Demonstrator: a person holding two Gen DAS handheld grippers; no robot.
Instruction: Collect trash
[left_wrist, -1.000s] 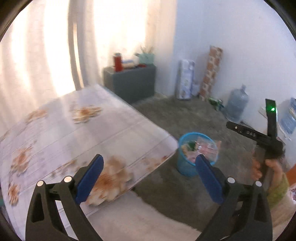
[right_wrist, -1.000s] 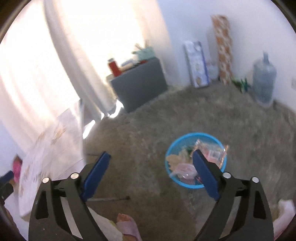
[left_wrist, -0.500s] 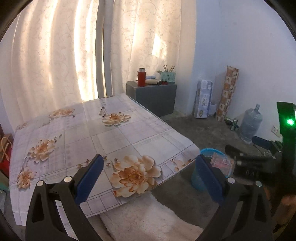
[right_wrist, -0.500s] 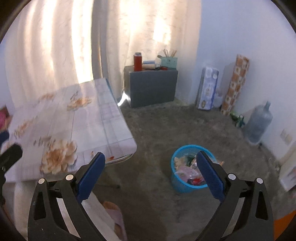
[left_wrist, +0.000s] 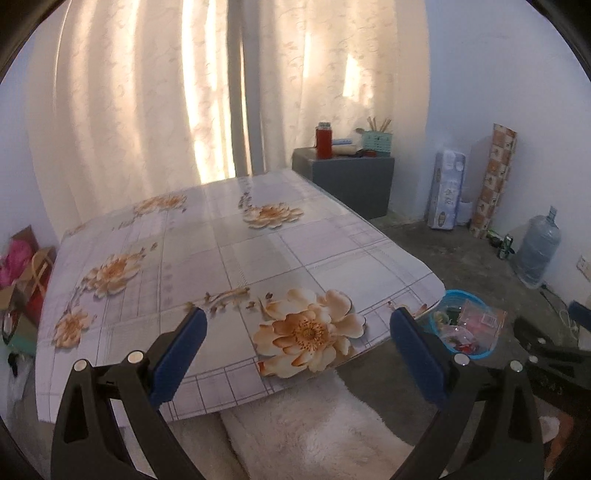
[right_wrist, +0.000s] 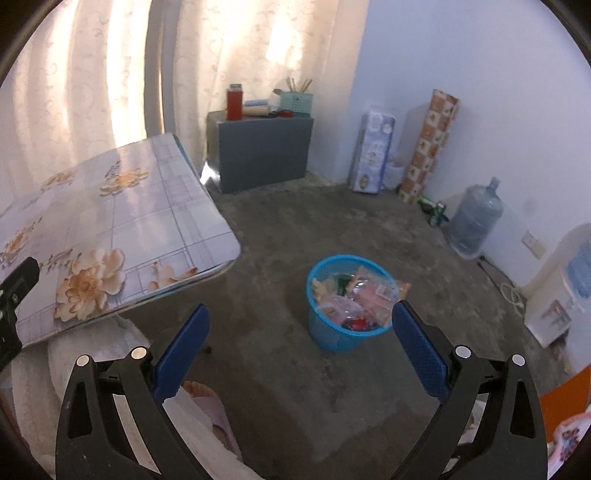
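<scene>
Both views swung tableward; blue trash basket on the floor just beyond right gripper, both grippers agape, empty.

Sunlit patterned curtains hang beyond the floral-clothed desk; a grey cabinet (cluttered on top) stands against the pale wall, grey floor below.

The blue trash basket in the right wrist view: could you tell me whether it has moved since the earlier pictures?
Cannot tell for certain, but likely not: the blue trash basket sits on the same floor patch right of the table corner; the camera swung, not the basket.
</scene>
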